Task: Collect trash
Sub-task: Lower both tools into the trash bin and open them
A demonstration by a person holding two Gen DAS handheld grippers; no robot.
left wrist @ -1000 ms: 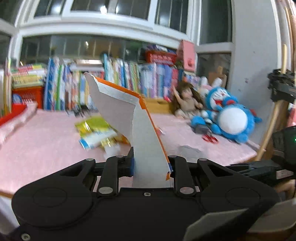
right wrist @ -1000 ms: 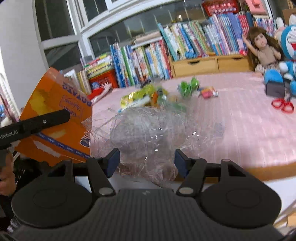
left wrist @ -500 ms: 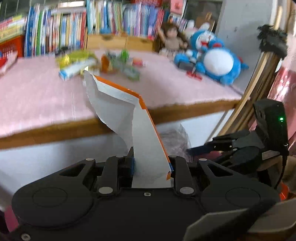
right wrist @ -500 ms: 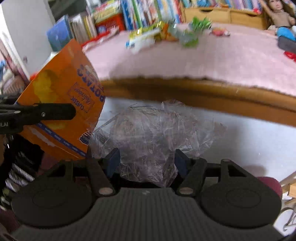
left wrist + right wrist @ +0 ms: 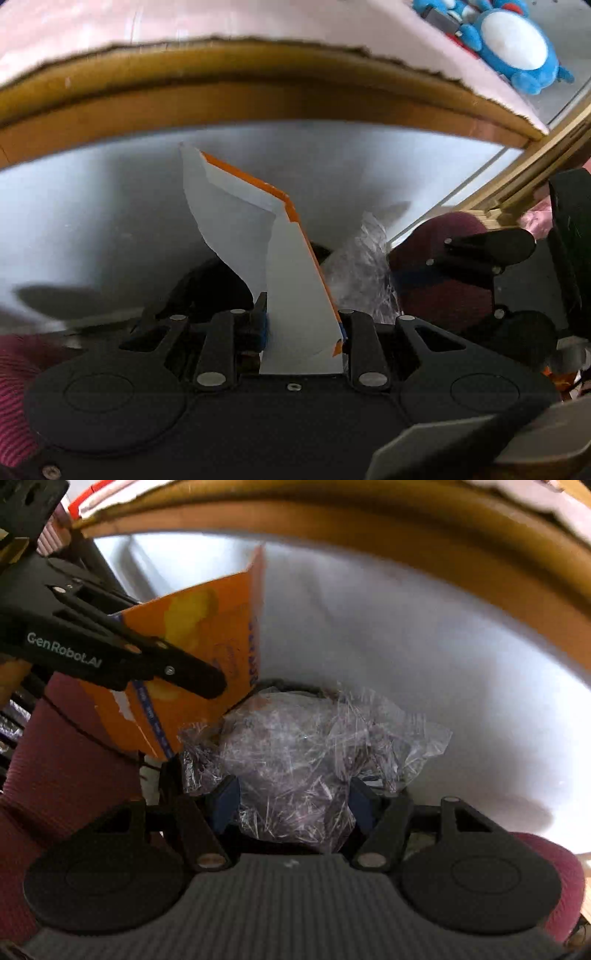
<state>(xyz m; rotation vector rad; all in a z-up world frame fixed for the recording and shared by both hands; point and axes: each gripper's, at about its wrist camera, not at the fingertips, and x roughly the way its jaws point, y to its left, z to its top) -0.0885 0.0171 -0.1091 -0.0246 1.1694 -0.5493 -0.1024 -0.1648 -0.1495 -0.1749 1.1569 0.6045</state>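
My left gripper (image 5: 301, 317) is shut on a torn piece of cardboard box (image 5: 258, 229), white inside and orange outside (image 5: 207, 627). My right gripper (image 5: 293, 803) is shut on a crumpled wad of clear plastic wrap (image 5: 295, 738), whose blue pads press its two sides. Both point steeply down, below the table's edge, side by side. The plastic (image 5: 362, 273) sits just right of the cardboard. Under them lies a dark round rim (image 5: 288, 684), partly hidden by the trash; what it belongs to I cannot tell.
The table's wooden edge (image 5: 258, 99) with its pink cover (image 5: 147, 22) arches overhead, a blue plush toy (image 5: 517, 40) on it. A white panel (image 5: 92, 206) stands behind. Maroon ribbed fabric (image 5: 55, 757) flanks both sides. Wooden rods (image 5: 535, 155) lean at the right.
Both grippers have dropped from above the tabletop to below its edge and tipped downward, each still holding its trash. The books and toys have slid out of view.
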